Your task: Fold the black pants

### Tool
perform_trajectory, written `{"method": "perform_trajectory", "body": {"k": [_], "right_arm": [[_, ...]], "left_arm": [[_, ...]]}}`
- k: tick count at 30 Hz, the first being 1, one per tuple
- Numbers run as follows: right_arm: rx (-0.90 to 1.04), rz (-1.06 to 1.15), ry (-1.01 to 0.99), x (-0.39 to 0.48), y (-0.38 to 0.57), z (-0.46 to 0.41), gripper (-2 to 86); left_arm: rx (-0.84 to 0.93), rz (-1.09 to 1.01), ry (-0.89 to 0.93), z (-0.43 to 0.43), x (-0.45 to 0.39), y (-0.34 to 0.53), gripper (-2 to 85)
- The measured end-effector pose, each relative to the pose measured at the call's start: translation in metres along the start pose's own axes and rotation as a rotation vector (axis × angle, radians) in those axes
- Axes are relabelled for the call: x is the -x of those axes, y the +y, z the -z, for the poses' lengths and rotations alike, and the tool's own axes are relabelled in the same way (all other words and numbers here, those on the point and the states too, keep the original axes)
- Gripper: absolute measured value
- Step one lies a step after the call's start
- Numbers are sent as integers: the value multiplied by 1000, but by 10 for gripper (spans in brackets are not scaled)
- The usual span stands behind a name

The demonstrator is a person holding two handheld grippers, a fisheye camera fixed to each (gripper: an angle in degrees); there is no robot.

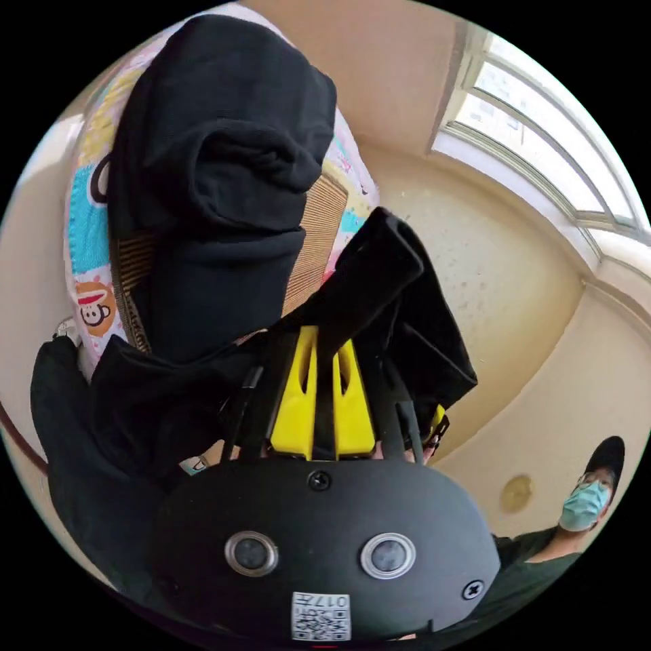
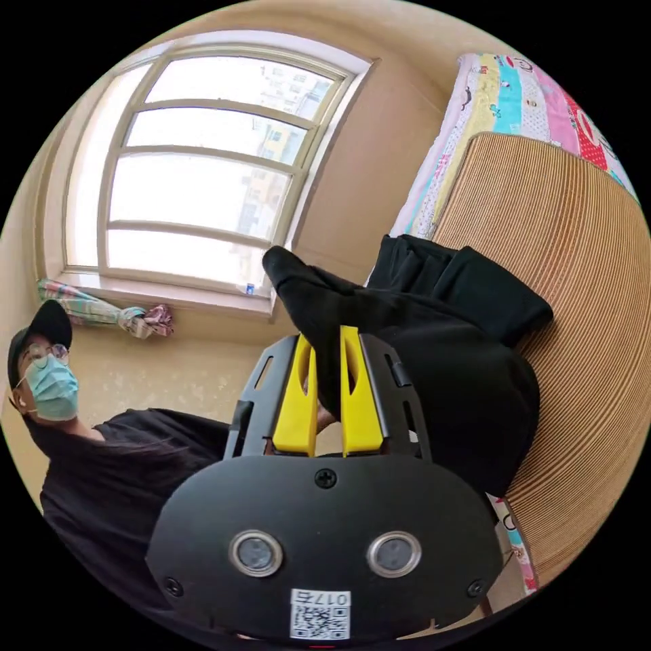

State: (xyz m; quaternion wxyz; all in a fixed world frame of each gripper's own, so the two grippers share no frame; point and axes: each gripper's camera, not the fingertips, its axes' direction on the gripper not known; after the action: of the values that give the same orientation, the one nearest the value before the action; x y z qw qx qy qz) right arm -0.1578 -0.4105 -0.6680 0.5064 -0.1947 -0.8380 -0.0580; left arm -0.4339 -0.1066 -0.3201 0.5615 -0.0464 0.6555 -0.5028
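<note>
The black pants (image 1: 217,169) lie bunched on a ribbed tan mat (image 1: 319,230) in the left gripper view, with one end lifted toward the camera. My left gripper (image 1: 325,339) is shut on that lifted black cloth, which passes between its yellow jaws. In the right gripper view the black pants (image 2: 461,352) hang rumpled against the ribbed tan mat (image 2: 583,305). The right gripper (image 2: 329,339) is shut on a fold of them, and a tongue of cloth sticks out past the yellow jaws.
A colourful cartoon-print bedsheet (image 1: 88,230) lies under the mat, and the bedsheet (image 2: 502,102) edge runs beside the beige wall. A large window (image 2: 203,163) is behind. A person (image 2: 102,441) in a cap and mask stands close; the person (image 1: 583,508) is near the frame edge.
</note>
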Motion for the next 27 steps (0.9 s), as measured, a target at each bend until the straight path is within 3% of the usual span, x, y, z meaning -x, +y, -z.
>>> {"method": "perform_trajectory", "body": {"k": [3, 5, 10, 13, 21, 27], "right_arm": [[-213, 141, 41, 56, 53, 98, 65], [-351, 267, 77, 108, 102, 159, 63], [-661, 524, 93, 206, 211, 247, 59], [-802, 682, 163, 261, 275, 277, 57], [-955, 921, 256, 362, 350, 321, 51], [-1046, 944, 294, 402, 359, 348, 49]], "left_arm": [[78, -442, -78, 13, -116, 39, 36], [89, -638, -17, 18, -181, 70, 35], [52, -1133, 327, 13, -349, 191, 34], [-41, -1372, 436, 17, -410, 275, 34], [-288, -1496, 464, 11, -456, 408, 35], [-257, -1517, 454, -16, -457, 444, 36]]}}
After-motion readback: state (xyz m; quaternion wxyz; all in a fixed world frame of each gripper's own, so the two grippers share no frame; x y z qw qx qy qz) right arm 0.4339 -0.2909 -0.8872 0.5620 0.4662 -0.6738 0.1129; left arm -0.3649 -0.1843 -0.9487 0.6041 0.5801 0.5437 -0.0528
